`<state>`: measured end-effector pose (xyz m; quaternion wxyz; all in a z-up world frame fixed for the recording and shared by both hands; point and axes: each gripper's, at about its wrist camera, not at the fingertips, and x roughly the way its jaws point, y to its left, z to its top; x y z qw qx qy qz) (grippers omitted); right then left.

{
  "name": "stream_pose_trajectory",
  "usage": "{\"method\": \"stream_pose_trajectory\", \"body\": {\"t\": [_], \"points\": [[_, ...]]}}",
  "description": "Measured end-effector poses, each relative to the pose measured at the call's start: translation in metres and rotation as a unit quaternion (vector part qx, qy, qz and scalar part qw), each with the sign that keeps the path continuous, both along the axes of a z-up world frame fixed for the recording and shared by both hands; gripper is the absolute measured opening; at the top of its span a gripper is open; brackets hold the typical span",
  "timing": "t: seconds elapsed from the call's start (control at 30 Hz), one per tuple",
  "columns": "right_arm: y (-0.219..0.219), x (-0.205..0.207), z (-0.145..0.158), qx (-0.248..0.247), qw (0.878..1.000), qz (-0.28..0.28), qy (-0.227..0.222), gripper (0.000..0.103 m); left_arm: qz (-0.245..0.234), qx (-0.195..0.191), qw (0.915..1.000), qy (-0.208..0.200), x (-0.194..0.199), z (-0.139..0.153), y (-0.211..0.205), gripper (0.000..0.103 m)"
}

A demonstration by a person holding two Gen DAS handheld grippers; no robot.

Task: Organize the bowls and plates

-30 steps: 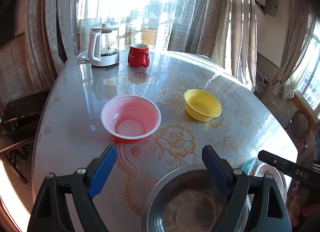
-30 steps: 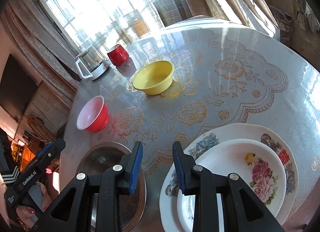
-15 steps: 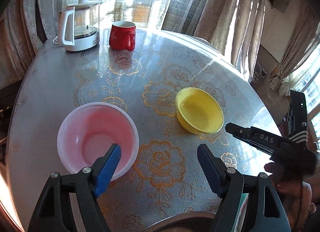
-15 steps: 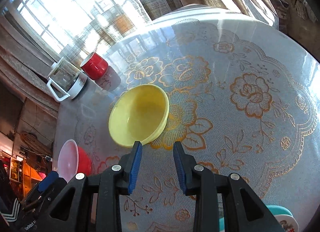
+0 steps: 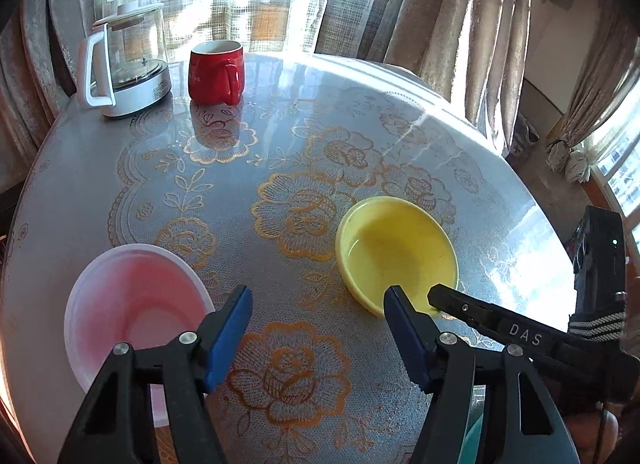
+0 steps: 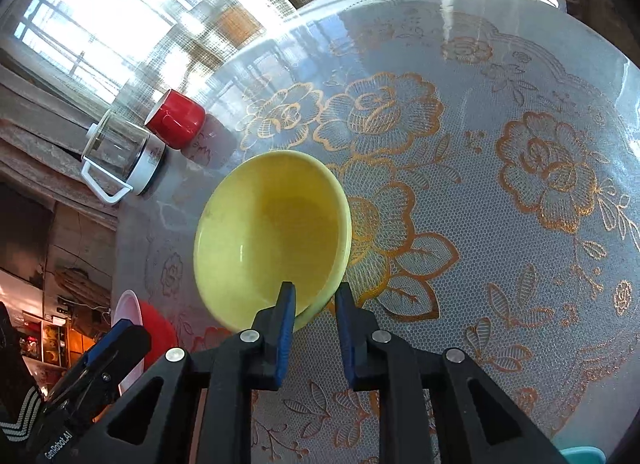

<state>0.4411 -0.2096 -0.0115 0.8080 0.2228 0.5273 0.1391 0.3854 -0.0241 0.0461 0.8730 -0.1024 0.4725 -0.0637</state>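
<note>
Looking down my right gripper [image 6: 314, 306], I've got its two blue pads straddling the near rim of the yellow bowl [image 6: 272, 240], one pad inside the bowl and the other outside, with a gap left between them, so the fingers are partly open and not clamped on anything as far as I can see. The bowl sits upright on the round table [image 6: 520, 135] with the gold flower cloth, roughly mid-table. My left gripper [image 5: 318, 318] is spread wide and holding nothing, hanging over bare tablecloth between the two bowls. The red bowl [image 5: 136, 312] with the pale inside sits just beside its left finger, near the table's edge, well apart from the yellow one. Over at the far side by the window there's a red mug [image 5: 216, 71] right next to a glass kettle [image 5: 124, 63] with a white handle, neither touching the bowls.
</note>
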Motion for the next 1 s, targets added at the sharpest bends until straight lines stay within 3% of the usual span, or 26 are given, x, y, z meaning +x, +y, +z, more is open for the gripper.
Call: {"method": "stream_pose_trajectory", "body": {"t": [0.17, 0.27, 0.43, 0.57, 0.67, 1.0], "points": [[-0.01, -0.012, 0.002, -0.006, 1.0, 0.007, -0.001, 0.019, -0.008, 0.01, 0.9996, 0.026, 0.019, -0.011, -0.013, 0.066], [-0.014, -0.018, 0.001, -0.01, 1.0, 0.009, 0.002, 0.019, -0.013, 0.007, 0.9985, 0.052, 0.027, -0.021, -0.018, 0.058], [-0.02, -0.028, -0.003, 0.0, 1.0, 0.01, 0.008, 0.019, -0.031, 0.011, 0.9965, 0.077, 0.027, -0.033, -0.029, 0.029], [-0.02, -0.033, -0.004, 0.004, 1.0, 0.009, 0.011, 0.019, -0.051, 0.035, 0.9962, 0.062, 0.018, -0.03, -0.04, 0.015], [-0.019, -0.038, -0.001, 0.003, 1.0, 0.007, 0.008, 0.016, -0.06, 0.05, 0.9953, 0.057, 0.01, -0.028, -0.043, 0.014], [-0.015, -0.065, 0.007, 0.025, 1.0, -0.001, -0.002, 0.016, -0.047, 0.024, 0.9978, 0.039, -0.025, -0.011, -0.03, 0.014]]}}
